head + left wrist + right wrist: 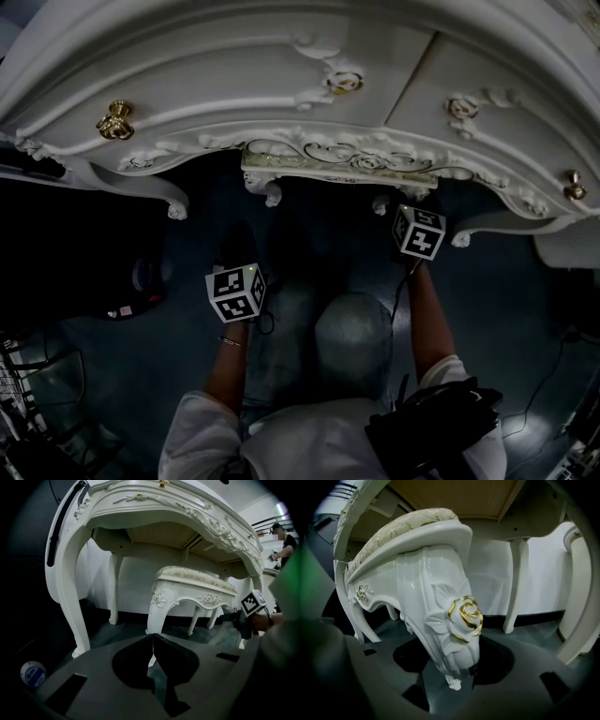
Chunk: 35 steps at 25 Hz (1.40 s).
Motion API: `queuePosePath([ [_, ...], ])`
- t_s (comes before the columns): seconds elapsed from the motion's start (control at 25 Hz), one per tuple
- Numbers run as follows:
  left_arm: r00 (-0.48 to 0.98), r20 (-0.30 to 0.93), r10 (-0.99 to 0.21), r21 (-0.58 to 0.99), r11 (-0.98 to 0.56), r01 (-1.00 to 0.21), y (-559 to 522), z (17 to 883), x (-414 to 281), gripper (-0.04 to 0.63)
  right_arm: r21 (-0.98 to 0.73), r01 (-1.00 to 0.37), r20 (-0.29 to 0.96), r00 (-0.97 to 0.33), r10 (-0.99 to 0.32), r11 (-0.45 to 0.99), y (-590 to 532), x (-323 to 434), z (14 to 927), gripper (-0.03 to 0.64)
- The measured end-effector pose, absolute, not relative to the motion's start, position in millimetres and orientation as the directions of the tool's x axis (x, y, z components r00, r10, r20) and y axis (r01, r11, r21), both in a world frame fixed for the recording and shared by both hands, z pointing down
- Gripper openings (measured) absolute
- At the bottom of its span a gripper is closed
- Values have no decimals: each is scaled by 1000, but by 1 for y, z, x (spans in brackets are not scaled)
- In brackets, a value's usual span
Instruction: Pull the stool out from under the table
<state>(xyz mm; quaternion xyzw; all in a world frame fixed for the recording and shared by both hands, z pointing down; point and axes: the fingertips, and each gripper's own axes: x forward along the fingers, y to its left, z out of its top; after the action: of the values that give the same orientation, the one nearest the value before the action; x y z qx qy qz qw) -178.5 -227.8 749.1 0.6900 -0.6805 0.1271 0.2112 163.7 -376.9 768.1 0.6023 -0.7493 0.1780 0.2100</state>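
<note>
An ornate white stool (337, 169) with gold trim stands tucked under the white dressing table (216, 66); only its front rail and two feet show from above. In the right gripper view its near front leg (450, 620), carved with a gold rose, stands between the jaws of my right gripper (454, 667), which is open wide around it. My left gripper (153, 637) is shut and empty, hanging back from the stool (192, 588) and aimed at its left front leg. Both marker cubes show in the head view, the left one (234, 292) and the right one (418, 232).
The table's curved legs (70, 597) flank the stool, with a white wall behind. A round blue-and-white object (33, 673) lies on the dark floor at the left. A person (283, 536) stands far off at the right. Cables (553, 375) run over the floor.
</note>
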Motion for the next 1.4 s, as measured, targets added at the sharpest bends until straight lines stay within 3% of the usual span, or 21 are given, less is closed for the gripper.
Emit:
queuePosePath([
  [0.28,102,456,-884,118,-54,-992,-236,750,-164,12,-27,-974,525,-205,-826,224,-378,161,767,255],
  [0.8,167,482,-860,92,-139,-986,-267,764,-156,235,-51,-965,560,-241,-793,258,-377,161,770,255],
  [1.4,89,482,-871,20,-91,-996,-321,772,-163,255,-88,-955,575,-280,-769,282,-377,158,775,250],
])
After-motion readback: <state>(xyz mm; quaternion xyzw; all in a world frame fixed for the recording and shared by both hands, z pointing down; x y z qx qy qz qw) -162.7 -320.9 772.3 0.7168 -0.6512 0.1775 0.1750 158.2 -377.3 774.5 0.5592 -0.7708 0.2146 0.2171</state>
